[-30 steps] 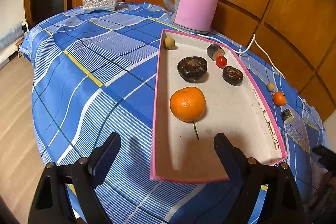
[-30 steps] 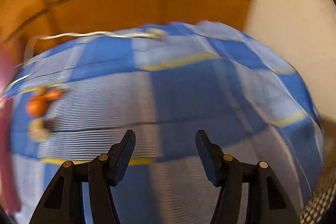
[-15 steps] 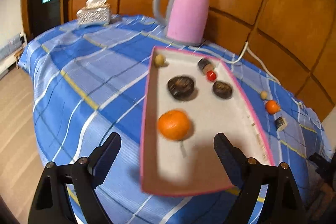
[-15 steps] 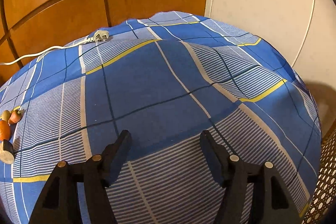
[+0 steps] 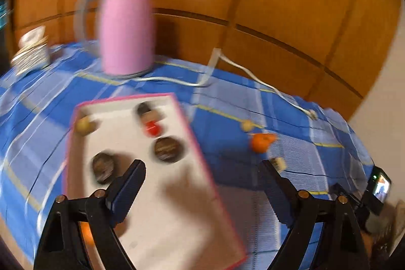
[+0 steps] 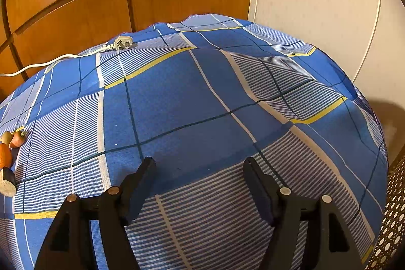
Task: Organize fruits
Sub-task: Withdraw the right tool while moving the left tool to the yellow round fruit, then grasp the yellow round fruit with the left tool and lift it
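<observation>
Lower centre of the left wrist view: the left gripper (image 5: 202, 171) hangs wide and empty over the near right edge of the pink-rimmed tray (image 5: 196, 143). A second ago this view sat square on the tray with the large orange (image 5: 86, 232) between the fingers; now the frame has swung right, blurred, and that orange shows only as a sliver behind the left finger at lower left. We read this as the orange delivered and the hand heading for the loose pieces.

In the tray, upper left to centre: a pale round fruit (image 5: 84, 125), a small red fruit (image 5: 152, 129), two dark round fruits (image 5: 168, 149) and (image 5: 102, 166).

Still out on the blue checked table (image 5: 291, 118), right of the tray: a small orange fruit (image 5: 260, 142), a pale ball (image 5: 246, 125) just above it, a cut piece (image 5: 277, 163) below. These three remain to be gathered.

The tray's long axis runs from upper left of the frame to lower right, far end toward the pink kettle (image 5: 126, 29).

Right wrist view: the right gripper (image 6: 198, 163) has just been opening, now moderately wide, nothing between its fingers, over bare cloth. The same loose fruits sit at its far left edge.
</observation>
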`<state>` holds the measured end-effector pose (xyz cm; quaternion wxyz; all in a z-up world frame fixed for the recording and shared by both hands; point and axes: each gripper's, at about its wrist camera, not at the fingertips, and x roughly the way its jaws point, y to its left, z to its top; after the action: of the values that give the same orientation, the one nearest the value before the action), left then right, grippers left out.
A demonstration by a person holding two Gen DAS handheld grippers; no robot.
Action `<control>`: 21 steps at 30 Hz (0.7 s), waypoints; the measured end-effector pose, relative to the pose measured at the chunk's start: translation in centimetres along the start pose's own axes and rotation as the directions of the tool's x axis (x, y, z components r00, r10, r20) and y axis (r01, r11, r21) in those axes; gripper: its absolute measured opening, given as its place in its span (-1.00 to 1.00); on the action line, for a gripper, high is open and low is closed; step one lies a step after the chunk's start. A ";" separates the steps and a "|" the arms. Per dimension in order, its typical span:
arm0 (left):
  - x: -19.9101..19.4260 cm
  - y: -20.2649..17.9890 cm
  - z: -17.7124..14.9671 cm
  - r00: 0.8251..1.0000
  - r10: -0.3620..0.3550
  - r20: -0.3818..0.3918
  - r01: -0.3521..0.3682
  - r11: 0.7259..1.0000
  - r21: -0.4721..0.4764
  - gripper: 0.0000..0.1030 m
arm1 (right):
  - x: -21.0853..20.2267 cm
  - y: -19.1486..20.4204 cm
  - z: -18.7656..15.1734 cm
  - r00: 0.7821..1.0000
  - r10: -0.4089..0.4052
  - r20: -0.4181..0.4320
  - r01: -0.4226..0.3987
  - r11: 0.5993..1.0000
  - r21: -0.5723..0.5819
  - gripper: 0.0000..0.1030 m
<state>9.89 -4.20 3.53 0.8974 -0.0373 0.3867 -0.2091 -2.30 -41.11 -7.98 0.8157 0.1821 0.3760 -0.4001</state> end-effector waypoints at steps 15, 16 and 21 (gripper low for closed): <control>14.8 -7.1 5.9 0.954 -0.142 -0.266 0.155 0.988 0.027 -0.26 | 0.0 0.0 0.0 1.000 0.004 0.002 -0.004 1.000 -0.006 0.47; 15.8 -7.4 6.0 0.948 -0.144 -0.283 0.156 0.988 0.020 -0.27 | 0.0 0.0 0.0 1.000 0.004 0.002 -0.004 1.000 -0.007 0.47; 20.0 -8.0 6.8 0.927 -0.136 -0.349 0.141 0.990 -0.009 -0.29 | 0.0 0.0 0.0 1.000 0.003 0.003 -0.003 1.000 -0.008 0.48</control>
<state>24.24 -20.20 -3.48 0.7979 -0.0196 0.5343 -0.2783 -2.31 -41.11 -8.01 0.8175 0.1790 0.3761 -0.3977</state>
